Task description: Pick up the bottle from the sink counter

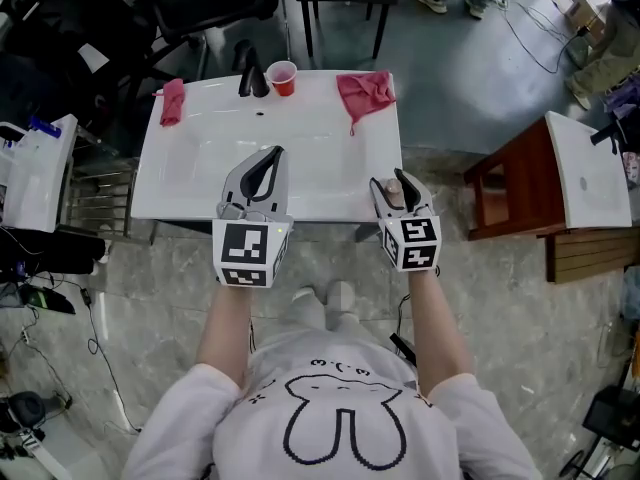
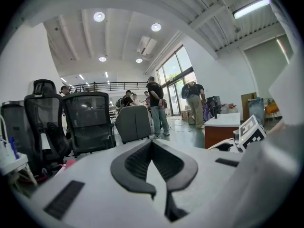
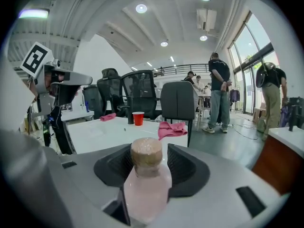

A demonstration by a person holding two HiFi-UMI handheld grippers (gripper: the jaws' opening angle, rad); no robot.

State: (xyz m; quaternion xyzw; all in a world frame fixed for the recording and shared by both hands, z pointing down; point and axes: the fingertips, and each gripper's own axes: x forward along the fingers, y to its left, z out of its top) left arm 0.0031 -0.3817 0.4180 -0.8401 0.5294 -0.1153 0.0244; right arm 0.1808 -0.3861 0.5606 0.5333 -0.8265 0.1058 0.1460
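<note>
A pale pink bottle (image 3: 147, 184) with a brownish cap (image 3: 146, 152) lies along the jaws of my right gripper (image 3: 148, 148), cap pointing outward, and the jaws press on its body. The head view shows this gripper (image 1: 397, 180) holding the bottle (image 1: 394, 194) over the front right edge of the white sink counter (image 1: 330, 168). My left gripper (image 1: 272, 154) hovers over the counter's front middle. Its jaws meet at the tips with nothing between them (image 2: 152, 144).
A black faucet (image 1: 252, 73), a red cup (image 1: 283, 77) and two pink cloths (image 1: 366, 90) (image 1: 173, 100) sit along the counter's far side. A wooden table (image 1: 520, 183) stands to the right, office chairs (image 3: 178, 101) and several people beyond the counter.
</note>
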